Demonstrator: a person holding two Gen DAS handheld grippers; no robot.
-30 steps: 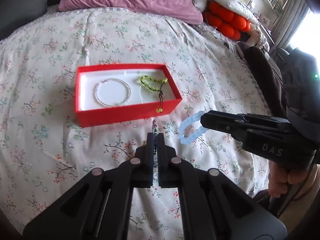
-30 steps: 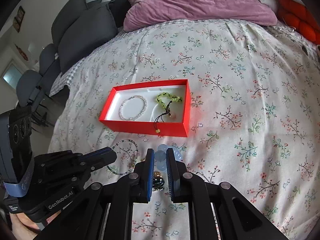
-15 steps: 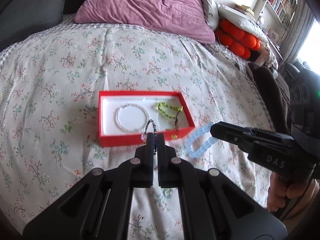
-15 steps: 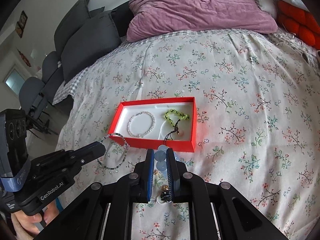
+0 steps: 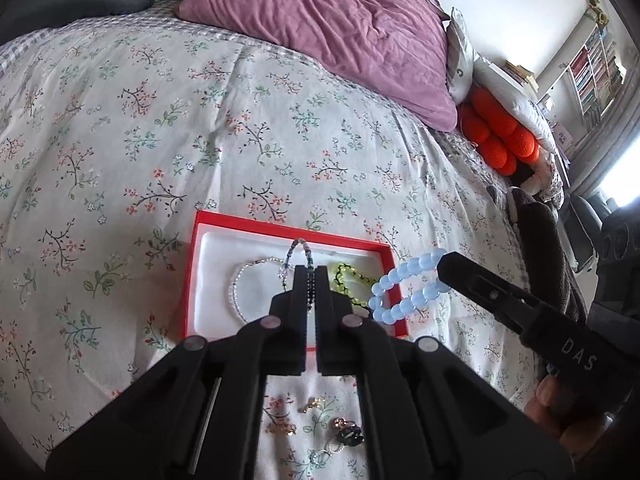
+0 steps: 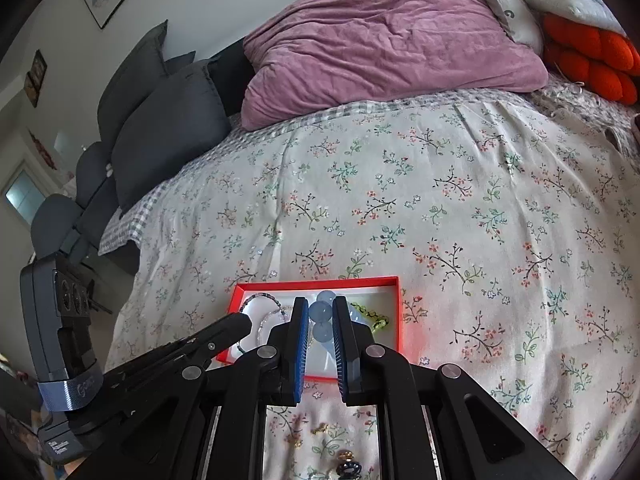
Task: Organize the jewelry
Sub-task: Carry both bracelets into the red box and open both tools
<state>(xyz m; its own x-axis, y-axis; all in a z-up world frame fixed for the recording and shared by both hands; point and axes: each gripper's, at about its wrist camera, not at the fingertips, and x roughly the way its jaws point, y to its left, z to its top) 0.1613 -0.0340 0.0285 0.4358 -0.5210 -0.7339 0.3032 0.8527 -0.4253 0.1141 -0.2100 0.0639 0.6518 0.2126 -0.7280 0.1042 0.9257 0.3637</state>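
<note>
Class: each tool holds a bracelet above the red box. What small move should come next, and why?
Probably lower the left tool slightly and open it: its dark beaded bracelet already hangs over the red box, above the white lining beside the pearl bracelet. The right tool's blue bracelet can follow.

left tool [image 5: 311,280] clamps dark beaded bracelet [image 5: 297,254] over red box [image 5: 191,280] | right tool [image 5: 443,269] grips blue bracelet [image 5: 404,290]

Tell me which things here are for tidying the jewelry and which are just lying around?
For the job:
- red box
- blue bead bracelet in the right tool
- dark bead bracelet in the left tool
- small jewelry pieces on the bedspread

Just lying about:
- purple pillow
- orange cushion
- grey cushions
</note>
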